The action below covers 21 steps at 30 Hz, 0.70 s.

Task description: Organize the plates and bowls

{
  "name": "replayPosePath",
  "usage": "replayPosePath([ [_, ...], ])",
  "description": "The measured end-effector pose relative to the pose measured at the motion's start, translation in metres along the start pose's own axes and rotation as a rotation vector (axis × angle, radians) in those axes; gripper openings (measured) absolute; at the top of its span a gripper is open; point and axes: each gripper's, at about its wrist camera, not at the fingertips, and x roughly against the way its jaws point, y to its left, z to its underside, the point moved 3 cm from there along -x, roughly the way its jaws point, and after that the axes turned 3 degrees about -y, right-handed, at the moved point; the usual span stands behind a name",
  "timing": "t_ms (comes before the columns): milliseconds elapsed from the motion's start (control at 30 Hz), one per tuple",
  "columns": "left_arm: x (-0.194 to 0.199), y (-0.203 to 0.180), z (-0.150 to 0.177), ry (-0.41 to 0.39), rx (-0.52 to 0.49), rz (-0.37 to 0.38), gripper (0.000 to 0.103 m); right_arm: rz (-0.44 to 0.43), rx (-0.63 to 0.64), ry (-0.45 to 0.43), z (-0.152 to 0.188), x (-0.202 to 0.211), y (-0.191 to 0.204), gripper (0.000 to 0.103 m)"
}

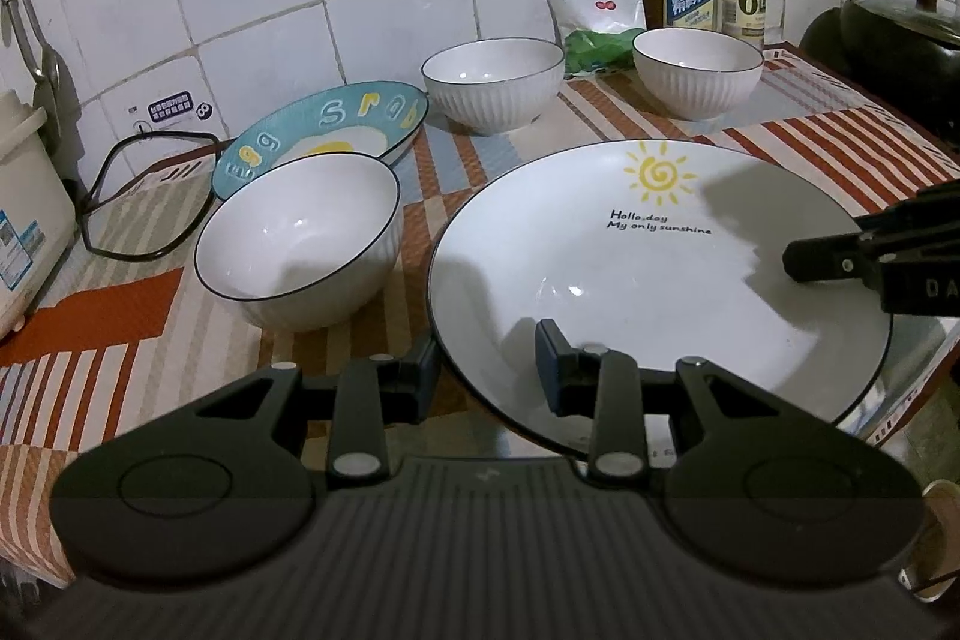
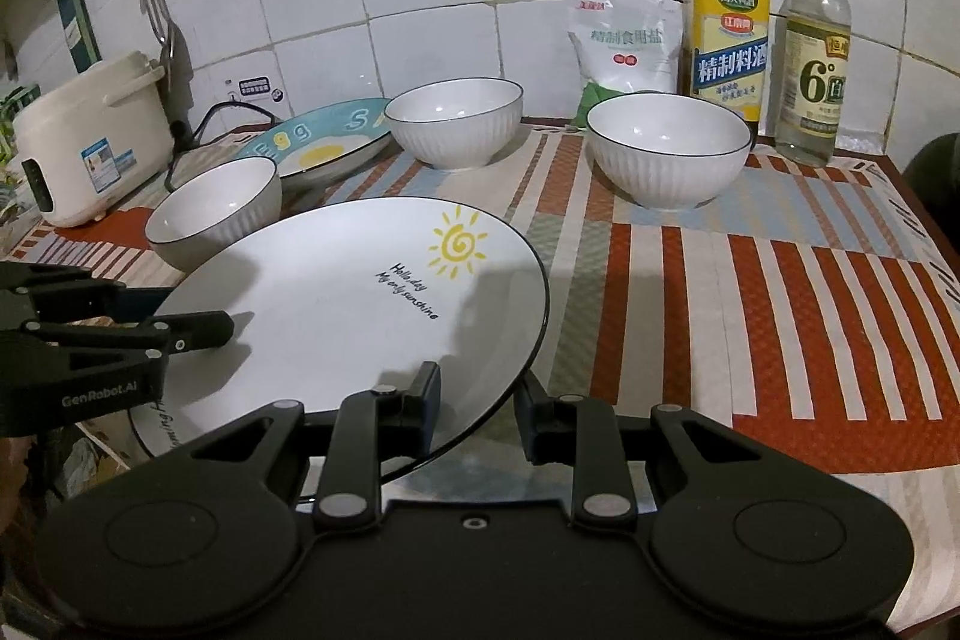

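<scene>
A white sun-print plate sits at the table's front edge. My left gripper is open, its fingers straddling the plate's near-left rim. My right gripper is open, its fingers straddling the plate's near-right rim; it also shows in the left wrist view. A blue "Egg" plate lies at the back left. Three white ribbed bowls stand around: one near left, one at the back middle, one at the back right.
Two bottles and a salt bag stand against the tiled wall. A rice cooker with a black cord is at far left. A dark pot is at far right. The striped tablecloth covers the table.
</scene>
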Motion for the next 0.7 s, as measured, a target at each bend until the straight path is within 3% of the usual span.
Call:
replayPosePath([
  [367, 0.001, 0.002, 0.003, 0.014, -0.005, 0.007, 0.032, 0.056, 0.056, -0.016, 0.001, 0.003, 0.011, 0.038],
  [433, 0.005, 0.004, 0.004, 0.006, -0.004, 0.007, 0.029, 0.078, 0.054, -0.022, 0.003, 0.01, 0.012, 0.045],
  [467, 0.007, 0.004, 0.005, 0.001, -0.003, 0.007, 0.027, 0.095, 0.06, -0.031, 0.004, 0.016, 0.014, 0.054],
  [567, 0.016, 0.007, 0.006, -0.011, 0.002, 0.02, 0.023, 0.081, 0.067, -0.067, 0.01, 0.034, 0.018, 0.055],
  [633, 0.021, 0.007, 0.006, -0.018, -0.002, 0.021, 0.021, 0.044, 0.036, -0.076, 0.013, 0.042, 0.019, 0.039],
  [700, 0.023, 0.006, 0.005, -0.02, -0.007, 0.019, 0.021, 0.047, 0.029, -0.083, 0.012, 0.045, 0.021, 0.016],
])
